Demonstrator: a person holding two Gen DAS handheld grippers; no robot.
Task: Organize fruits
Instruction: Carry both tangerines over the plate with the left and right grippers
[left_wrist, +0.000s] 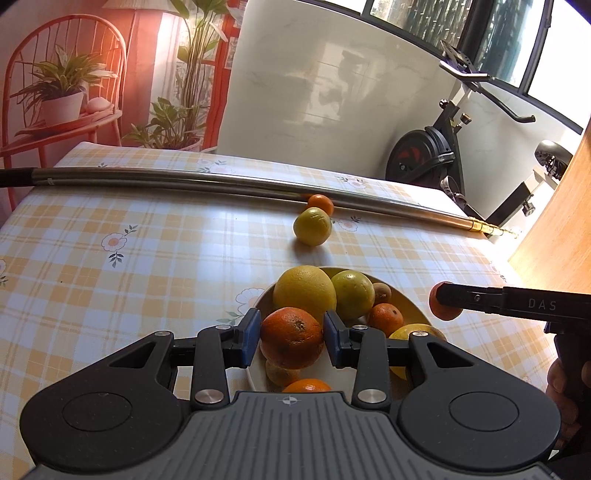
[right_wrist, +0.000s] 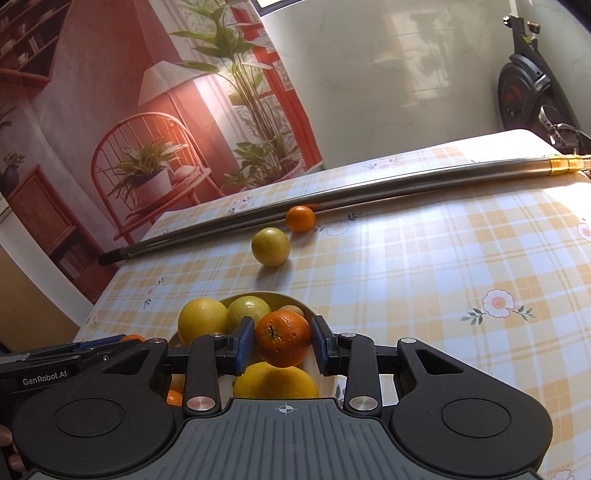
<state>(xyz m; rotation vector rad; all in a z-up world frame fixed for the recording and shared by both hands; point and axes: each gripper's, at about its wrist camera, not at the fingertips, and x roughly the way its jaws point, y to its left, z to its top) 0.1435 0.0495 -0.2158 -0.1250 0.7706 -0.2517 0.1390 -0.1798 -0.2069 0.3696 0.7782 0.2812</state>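
Note:
A cream bowl (left_wrist: 416, 307) on the checked tablecloth holds several citrus fruits, among them a large yellow one (left_wrist: 304, 290) and a yellow-green one (left_wrist: 352, 293). My left gripper (left_wrist: 292, 336) is shut on a big dark orange (left_wrist: 291, 343) just above the bowl's near side. My right gripper (right_wrist: 282, 343) is shut on a smaller mandarin (right_wrist: 282, 338) over the bowl (right_wrist: 295, 296); in the left wrist view it comes in from the right (left_wrist: 445, 301). Beyond the bowl, a yellow-green fruit (left_wrist: 312, 226) and a small mandarin (left_wrist: 320, 204) lie loose on the table.
A long metal pole (left_wrist: 221, 182) lies across the far side of the table, right behind the loose mandarin. An exercise bike (left_wrist: 436, 158) stands past the table's far right corner. A printed backdrop hangs behind the far edge. A hand (left_wrist: 565, 391) holds the right gripper.

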